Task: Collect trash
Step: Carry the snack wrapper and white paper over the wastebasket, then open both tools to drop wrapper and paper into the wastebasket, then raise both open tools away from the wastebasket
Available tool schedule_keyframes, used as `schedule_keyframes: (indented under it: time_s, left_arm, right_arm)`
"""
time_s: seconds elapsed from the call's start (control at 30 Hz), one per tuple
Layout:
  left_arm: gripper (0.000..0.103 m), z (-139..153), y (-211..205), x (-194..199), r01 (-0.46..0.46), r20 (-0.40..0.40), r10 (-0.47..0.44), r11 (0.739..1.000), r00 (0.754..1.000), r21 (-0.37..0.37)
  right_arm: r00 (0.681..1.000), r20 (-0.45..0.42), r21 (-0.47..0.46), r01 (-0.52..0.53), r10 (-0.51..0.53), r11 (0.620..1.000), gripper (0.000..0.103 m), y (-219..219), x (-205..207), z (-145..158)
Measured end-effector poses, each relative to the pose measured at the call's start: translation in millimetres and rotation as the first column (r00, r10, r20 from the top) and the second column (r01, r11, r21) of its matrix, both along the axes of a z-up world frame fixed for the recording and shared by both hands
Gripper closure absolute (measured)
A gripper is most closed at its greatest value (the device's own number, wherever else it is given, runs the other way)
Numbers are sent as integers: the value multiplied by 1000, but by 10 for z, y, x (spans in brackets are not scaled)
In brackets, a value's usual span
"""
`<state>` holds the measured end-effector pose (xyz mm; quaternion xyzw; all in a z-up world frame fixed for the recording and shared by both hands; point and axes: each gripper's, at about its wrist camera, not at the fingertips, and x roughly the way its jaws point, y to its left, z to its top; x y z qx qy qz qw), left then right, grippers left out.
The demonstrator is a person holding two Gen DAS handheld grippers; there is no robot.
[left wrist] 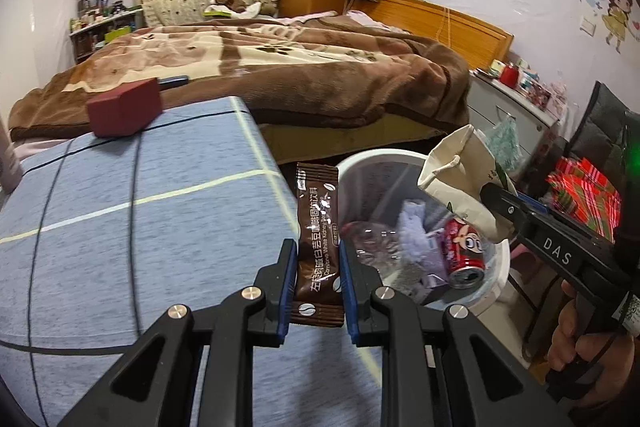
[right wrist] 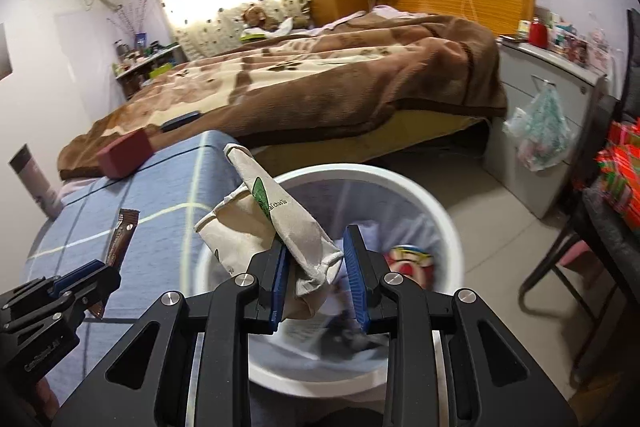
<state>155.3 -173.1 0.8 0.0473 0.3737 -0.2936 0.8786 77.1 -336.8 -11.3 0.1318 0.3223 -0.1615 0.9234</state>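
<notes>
My left gripper (left wrist: 319,247) is shut on a brown coffee sachet (left wrist: 318,227), held upright at the right edge of the blue-covered table (left wrist: 120,227), beside the white trash bin (left wrist: 352,167). My right gripper (right wrist: 316,247) holds a crumpled cream paper bag (right wrist: 280,223) over the bin (right wrist: 440,215); its jaws stand slightly apart around the bag. The bag (left wrist: 460,179) and right gripper also show in the left wrist view. The sachet (right wrist: 122,239) and left gripper (right wrist: 86,273) show in the right wrist view. The bin holds a red can (left wrist: 464,251), a clear bottle and tissue.
A dark red box (left wrist: 124,111) sits at the table's far edge. A bed with a brown blanket (left wrist: 280,67) lies behind. A grey cabinet (right wrist: 540,131) with a hanging plastic bag and a chair (right wrist: 592,247) stand to the right.
</notes>
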Motion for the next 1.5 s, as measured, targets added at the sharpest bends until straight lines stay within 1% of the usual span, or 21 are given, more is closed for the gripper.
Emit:
schedule_keyframes:
  time_s: [0.17,0.37,0.43,0.53,0.63,0.67,0.7,0.73,0.77,0.8,0.87,1.13,1.33,1.43,1.5]
  left_arm:
    - [81,-80,-288,8,38,-24,-38,999,999,14]
    - [80,-198,-519,6,70,-53,-68,997,996,31]
    - [80,-213,-552,2,69,-59,-67,997,996,29]
    - [80,-225,-602,-6,75,-66,-73,997,995,30]
    - [78,-238,-619,3,62,-68,-59,997,996,38]
    - [73,-242,-620,19,59,-72,-56,998,996,39]
    - [64,-248,-615,26,56,-75,-53,998,996,37]
    - [59,-250,-611,25,50,-76,-47,998,996,35]
    - [51,-246,-604,25,47,-73,-45,998,996,33]
    - [50,-241,-600,21,48,-71,-46,998,996,30]
    - [50,-237,-587,19,44,-72,-43,999,997,25]
    - [47,-185,-508,-41,31,-56,-30,999,998,23]
    - [43,-137,-414,-159,10,-27,-9,1000,1000,24]
    - [41,-103,-341,-227,9,-18,-8,1000,1000,12]
    - [40,-61,-281,-300,3,12,-3,1000,1000,11]
  right_arm:
    - [999,-16,-12,40,-40,999,75,-145,-32,-39]
    - [995,-54,-19,82,-83,996,75,-293,-48,-135]
    - [995,-60,-6,81,-81,997,73,-326,-44,-157]
    - [994,-85,-21,70,-71,997,73,-329,-28,-190]
    - [996,-75,8,58,-57,998,73,-358,-62,-201]
    - [995,-80,3,57,-57,998,72,-356,-59,-206]
    - [994,-89,-9,55,-56,998,70,-344,-56,-211]
    - [994,-96,-18,54,-55,998,68,-341,-50,-218]
    - [994,-99,-25,51,-54,998,63,-330,-52,-220]
    - [994,-97,-26,48,-50,999,54,-334,-54,-217]
    - [994,-89,-33,53,-56,998,47,-322,-77,-197]
    - [996,-66,-42,63,-65,997,47,-316,-132,-138]
    - [997,-50,-43,49,-51,998,47,-236,-198,-109]
    - [998,-35,-46,41,-43,998,47,-182,-242,-77]
    - [999,-17,-49,40,-41,998,47,-138,-303,-42]
